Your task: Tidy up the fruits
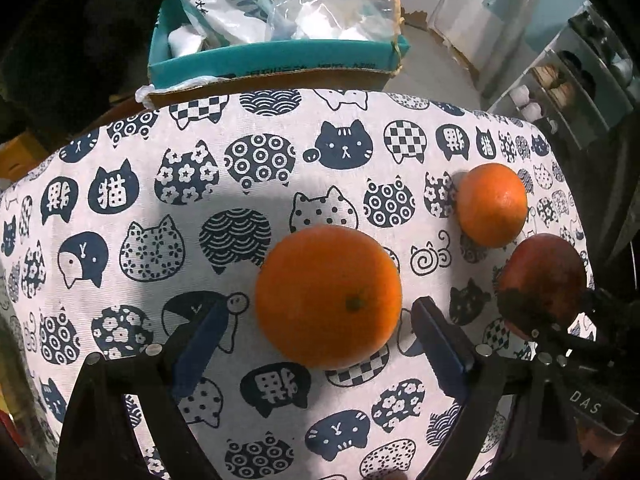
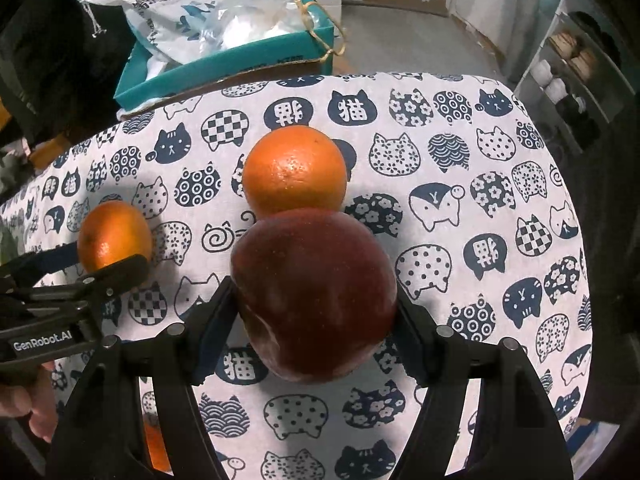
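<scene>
In the left wrist view, a large orange (image 1: 328, 296) lies on the cat-print cloth (image 1: 160, 208) between the open jaws of my left gripper (image 1: 322, 318), with gaps on both sides. A second orange (image 1: 492, 205) and a red apple (image 1: 544, 280) lie to its right. In the right wrist view, my right gripper (image 2: 314, 312) is shut on the red apple (image 2: 314, 296), both pads touching it. An orange (image 2: 295, 170) sits just behind the apple. The other orange (image 2: 114, 234) lies at the left, partly behind the left gripper's finger (image 2: 116, 274).
A teal cardboard box (image 1: 276, 60) holding plastic bags (image 1: 332, 12) stands beyond the table's far edge. A shelf unit with small items (image 1: 560, 88) stands at the right. The cloth (image 2: 500, 260) covers the whole table.
</scene>
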Demonstrator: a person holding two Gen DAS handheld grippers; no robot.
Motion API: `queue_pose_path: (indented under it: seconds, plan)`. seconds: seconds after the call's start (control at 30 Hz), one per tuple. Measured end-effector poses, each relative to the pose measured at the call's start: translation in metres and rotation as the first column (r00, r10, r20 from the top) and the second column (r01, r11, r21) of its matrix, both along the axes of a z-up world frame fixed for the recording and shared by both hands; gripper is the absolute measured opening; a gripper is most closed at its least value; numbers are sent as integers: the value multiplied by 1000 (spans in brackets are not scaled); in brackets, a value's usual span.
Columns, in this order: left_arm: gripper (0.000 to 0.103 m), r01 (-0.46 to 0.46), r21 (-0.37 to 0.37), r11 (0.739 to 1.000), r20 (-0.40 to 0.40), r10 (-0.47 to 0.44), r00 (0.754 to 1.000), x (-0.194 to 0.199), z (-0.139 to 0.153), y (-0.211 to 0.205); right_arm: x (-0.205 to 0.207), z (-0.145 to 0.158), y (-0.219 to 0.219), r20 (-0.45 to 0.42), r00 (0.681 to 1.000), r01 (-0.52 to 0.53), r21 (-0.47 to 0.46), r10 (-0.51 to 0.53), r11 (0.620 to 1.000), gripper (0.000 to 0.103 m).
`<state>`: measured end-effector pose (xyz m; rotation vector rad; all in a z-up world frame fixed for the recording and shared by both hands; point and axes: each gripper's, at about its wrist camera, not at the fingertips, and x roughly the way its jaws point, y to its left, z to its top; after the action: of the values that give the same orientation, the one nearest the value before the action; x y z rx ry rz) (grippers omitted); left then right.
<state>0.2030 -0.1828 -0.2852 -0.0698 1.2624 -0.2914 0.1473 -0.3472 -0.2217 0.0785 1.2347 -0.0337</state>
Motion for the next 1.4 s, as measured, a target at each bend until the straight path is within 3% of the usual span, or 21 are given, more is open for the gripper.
queue_pose_path:
  seconds: [0.03, 0.1, 0.37, 0.73, 1.4]
  plan:
    - [77, -1, -7, 1000, 1, 1, 1000, 0, 0, 0, 0, 0, 1, 2, 1000, -2, -2, 2, 1000, 72]
    - [69, 15, -19, 1000, 0, -15, 1000, 0, 2, -2, 1, 0, 3, 5, 1000, -5, -5, 5, 1000, 72]
    - [67, 43, 38, 998, 36, -45, 998, -9, 7, -5, 2, 6, 9, 30, 999, -19, -29, 20, 999, 72]
    - [67, 21, 80, 997, 142, -32, 989, -26, 45, 14, -3, 33, 20, 95, 994, -42, -63, 48, 997, 72]
    - [67, -31, 46, 998, 285, 17, 958, -65, 127, 51, -27, 100, 39, 224, 970, -84, -60, 95, 995, 72]
